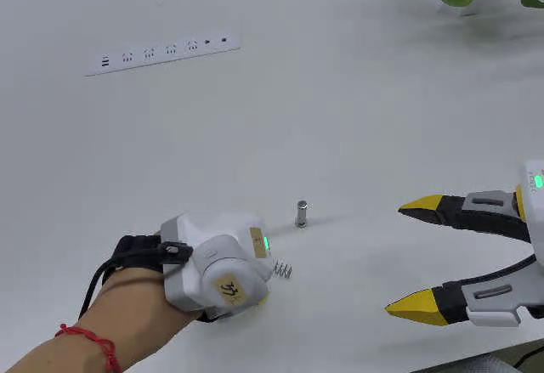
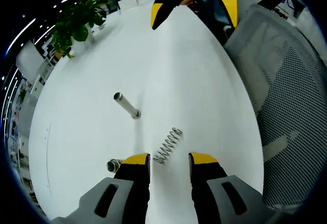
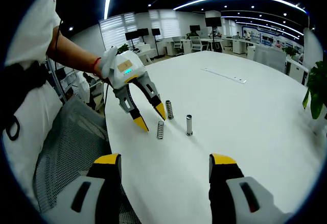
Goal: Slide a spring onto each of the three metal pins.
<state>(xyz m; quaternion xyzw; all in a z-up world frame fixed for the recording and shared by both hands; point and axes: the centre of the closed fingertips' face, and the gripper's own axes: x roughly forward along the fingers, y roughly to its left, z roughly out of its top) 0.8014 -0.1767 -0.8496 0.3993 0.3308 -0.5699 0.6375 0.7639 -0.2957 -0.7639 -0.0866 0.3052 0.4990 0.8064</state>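
1. At the left gripper (image 2: 170,158), jaws parted and empty: loose spring (image 2: 167,146) lying on the white table (image 2: 204,81) between the tips. Close gently across the coils near one end; avoid crushing them.
2. Just beside one jaw: sprung pin (image 2: 113,165), already done. Keep clear of it when lifting.
3. Further on: bare pin (image 2: 126,105), upright, apart from the spring. Turn the spring vertical, centre its bore over the pin top, lower straight down.
4. Farthest: right gripper (image 2: 193,12), spread wide, holding nothing. Probably best used to steady the bare pin.
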